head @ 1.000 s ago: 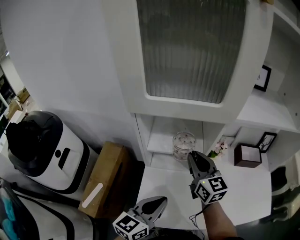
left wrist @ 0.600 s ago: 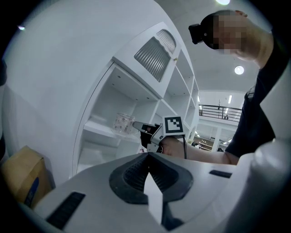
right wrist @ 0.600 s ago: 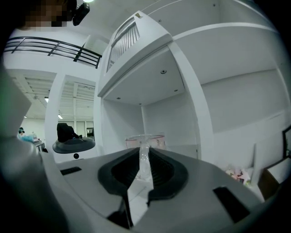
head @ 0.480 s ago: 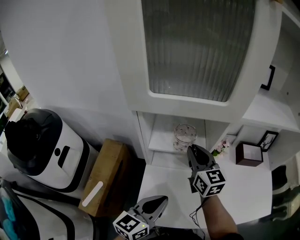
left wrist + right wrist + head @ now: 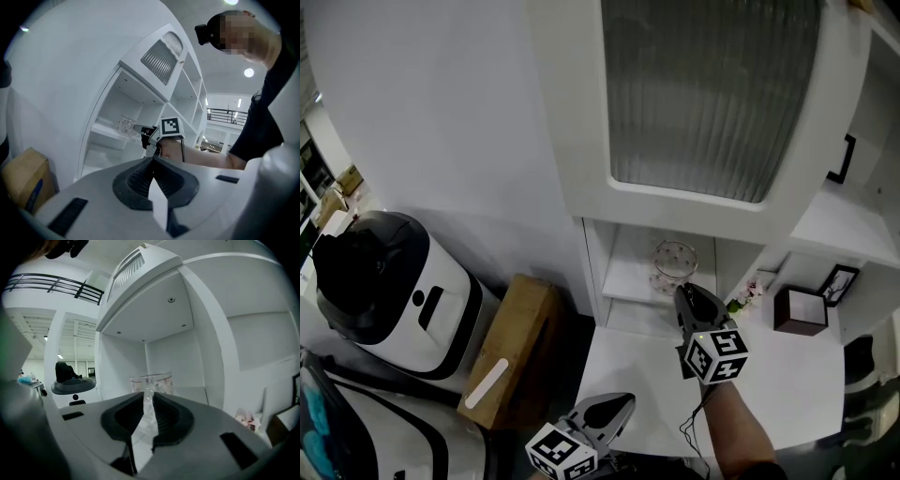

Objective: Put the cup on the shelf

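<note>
A clear glass cup [image 5: 673, 267] with small pink prints sits in the cabinet's low left compartment, over its white shelf board [image 5: 623, 279]. I cannot tell if it rests on the board. My right gripper [image 5: 686, 298] is shut on the cup's near wall. In the right gripper view the cup [image 5: 152, 383] rises just past the closed jaws of that gripper [image 5: 147, 397]. My left gripper [image 5: 623, 401] hangs low near the counter's front, shut and empty. From the left gripper view, its own gripper [image 5: 152, 161] points at the cup [image 5: 125, 126] and the right gripper [image 5: 137, 127].
A ribbed-glass cabinet door [image 5: 712, 94] stands above the compartment. A brown box [image 5: 799, 311], a picture frame [image 5: 839, 279] and small flowers [image 5: 748, 292] stand to the right. Left of the white counter [image 5: 787, 375] are a cardboard box [image 5: 511, 347] and a white-and-black appliance [image 5: 384, 291].
My right gripper has carried the cup a little farther up and into the compartment. The left gripper has stayed where it was.
</note>
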Action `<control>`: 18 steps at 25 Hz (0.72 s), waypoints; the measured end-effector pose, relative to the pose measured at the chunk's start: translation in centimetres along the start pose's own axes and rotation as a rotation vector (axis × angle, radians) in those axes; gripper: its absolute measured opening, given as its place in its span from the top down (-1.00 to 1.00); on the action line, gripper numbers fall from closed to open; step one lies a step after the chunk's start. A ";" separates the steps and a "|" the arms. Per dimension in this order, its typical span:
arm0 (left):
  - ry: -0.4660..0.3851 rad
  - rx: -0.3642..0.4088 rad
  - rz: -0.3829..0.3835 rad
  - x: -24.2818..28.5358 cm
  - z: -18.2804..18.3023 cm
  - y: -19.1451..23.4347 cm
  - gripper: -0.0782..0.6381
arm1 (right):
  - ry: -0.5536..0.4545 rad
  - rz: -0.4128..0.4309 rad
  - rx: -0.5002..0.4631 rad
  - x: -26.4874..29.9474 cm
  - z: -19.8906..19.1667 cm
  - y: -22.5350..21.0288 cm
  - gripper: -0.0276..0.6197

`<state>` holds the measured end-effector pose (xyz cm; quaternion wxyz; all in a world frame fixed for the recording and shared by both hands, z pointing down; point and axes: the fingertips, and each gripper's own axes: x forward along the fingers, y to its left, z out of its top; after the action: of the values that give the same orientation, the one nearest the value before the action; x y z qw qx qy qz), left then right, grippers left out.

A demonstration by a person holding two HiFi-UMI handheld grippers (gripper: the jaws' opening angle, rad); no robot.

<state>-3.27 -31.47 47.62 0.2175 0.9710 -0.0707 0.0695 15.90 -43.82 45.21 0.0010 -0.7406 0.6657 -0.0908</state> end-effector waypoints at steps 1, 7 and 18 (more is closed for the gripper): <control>-0.001 0.001 0.001 0.0 0.0 -0.1 0.77 | 0.002 -0.001 -0.002 0.1 0.0 -0.1 0.77; -0.004 0.004 0.005 -0.3 -0.3 -0.8 0.77 | 0.016 -0.017 -0.003 0.7 0.1 -0.4 0.75; -0.025 0.011 0.019 -0.4 -0.6 -2.8 0.77 | -0.005 -0.011 -0.014 -3.0 0.2 -0.6 0.66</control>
<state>-3.28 -28.65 46.93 0.2106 0.9723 -0.0823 0.0600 16.24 -40.77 44.72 -0.0030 -0.7446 0.6622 -0.0840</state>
